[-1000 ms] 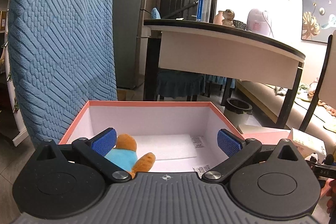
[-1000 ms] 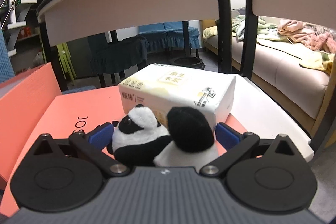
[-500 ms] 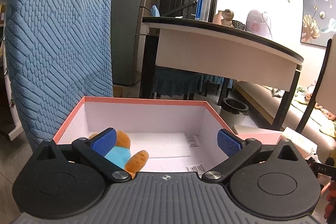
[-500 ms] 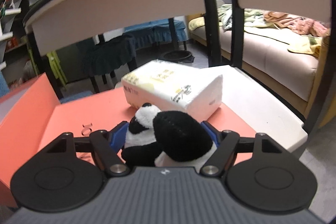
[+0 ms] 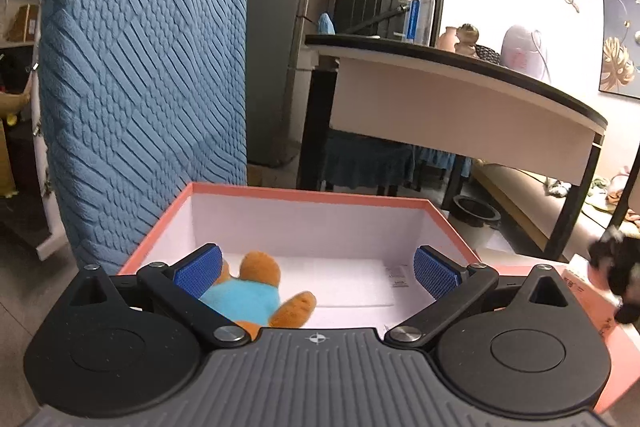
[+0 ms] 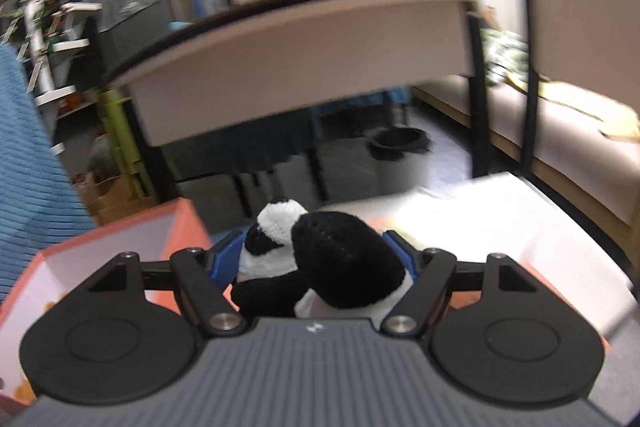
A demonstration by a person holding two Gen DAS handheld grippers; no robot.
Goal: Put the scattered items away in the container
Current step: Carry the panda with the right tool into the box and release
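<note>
An open pink box [image 5: 308, 195] with a white inside fills the middle of the left wrist view. An orange plush in a light blue shirt [image 5: 256, 297] lies on its floor at the near left. My left gripper [image 5: 318, 271] hangs open over the box, touching nothing. My right gripper [image 6: 316, 259] is shut on a black and white panda plush [image 6: 320, 255], lifted off the surface. The panda [image 5: 618, 263] also shows at the right edge of the left wrist view. The pink box's corner [image 6: 180, 223] sits to the left of the panda.
A blue quilted chair back [image 5: 144, 87] rises just behind the box on the left. A dark-edged table [image 5: 452, 95] with a water bottle [image 5: 418, 13] stands beyond. A pink lid [image 5: 596, 311] lies right of the box. A sofa [image 6: 580, 147] runs along the right.
My right gripper closed on the panda plush, lifted it and swung it left toward the box; the tissue pack dropped out of its view. My left gripper stayed open over the box.
</note>
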